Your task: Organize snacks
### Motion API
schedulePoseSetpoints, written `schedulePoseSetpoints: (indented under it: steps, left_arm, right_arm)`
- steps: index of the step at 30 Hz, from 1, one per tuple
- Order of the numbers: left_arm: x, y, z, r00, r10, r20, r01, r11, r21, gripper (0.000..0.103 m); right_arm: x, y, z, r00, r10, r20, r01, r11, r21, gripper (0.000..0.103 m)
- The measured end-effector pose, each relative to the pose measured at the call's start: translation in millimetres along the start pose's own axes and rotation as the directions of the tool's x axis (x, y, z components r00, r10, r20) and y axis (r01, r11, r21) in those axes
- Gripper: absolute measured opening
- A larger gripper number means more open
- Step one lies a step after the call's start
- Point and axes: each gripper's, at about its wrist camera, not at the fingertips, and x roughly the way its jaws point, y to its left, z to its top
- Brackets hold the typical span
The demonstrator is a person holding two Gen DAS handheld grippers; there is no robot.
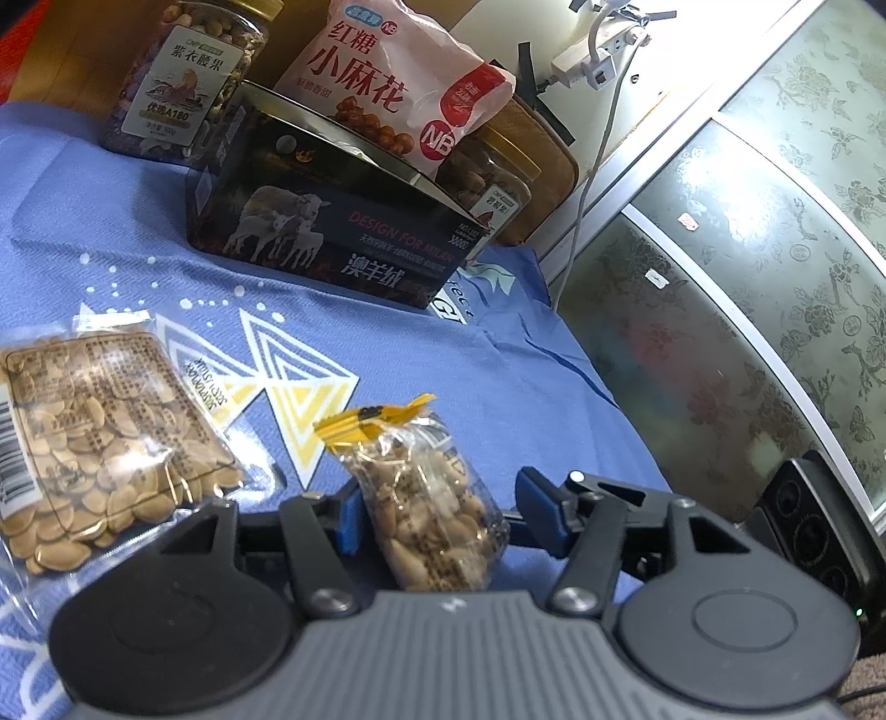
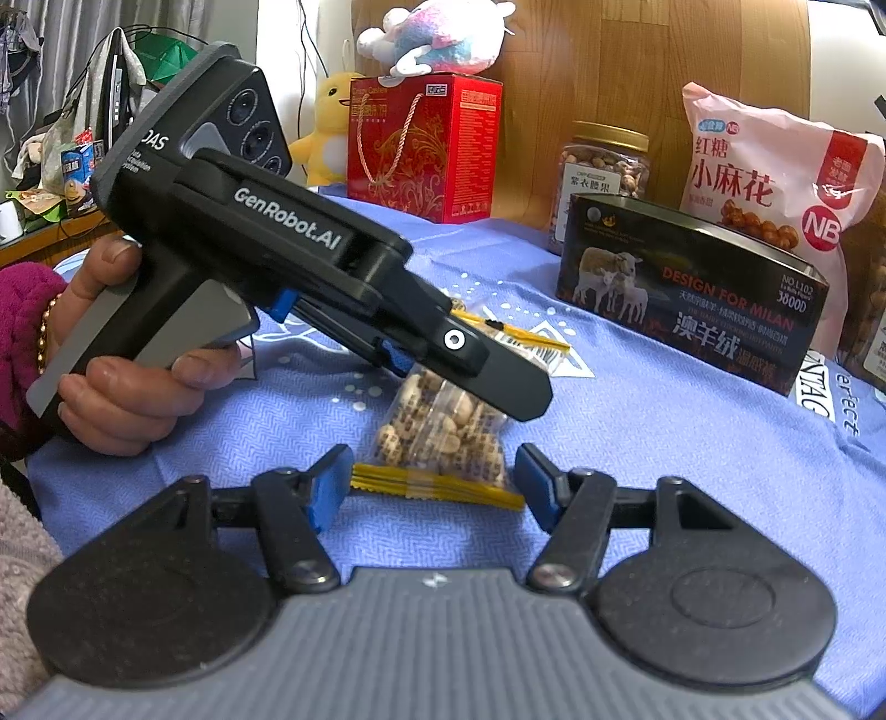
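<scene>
A small clear bag of nuts (image 1: 426, 482) with a yellow seal stands tilted between the fingers of my left gripper (image 1: 443, 512). It leans on the left pad, a gap shows at the right pad, and the gripper is open. In the right wrist view the same bag (image 2: 443, 437) lies on the blue cloth (image 2: 637, 443). Its near yellow seal spans the space between the pads of my open right gripper (image 2: 434, 487). A black sheep-print box (image 2: 692, 299) stands open behind, with a pink snack bag (image 2: 764, 177) in it.
A flat bag of pumpkin seeds (image 1: 105, 443) lies left of the nut bag. Two nut jars (image 1: 183, 83) (image 1: 493, 177) flank the box. A hand (image 2: 122, 399) holds the left gripper's housing (image 2: 249, 221). A red gift box (image 2: 421, 149) and plush toys (image 2: 437, 33) stand far back. Glass cabinet doors (image 1: 747, 277) are on the right.
</scene>
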Motion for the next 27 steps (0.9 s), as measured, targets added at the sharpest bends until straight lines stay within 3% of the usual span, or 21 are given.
schedulePoseSetpoints:
  steps: [27]
  left_arm:
    - [0.4,-5.3,-0.4,1.0,-0.009,0.003,0.009,1.0,0.019,0.066]
  right_arm:
    - [0.7,-0.4,-0.2,1.0,-0.001,0.001,0.001,1.0,-0.001,0.067]
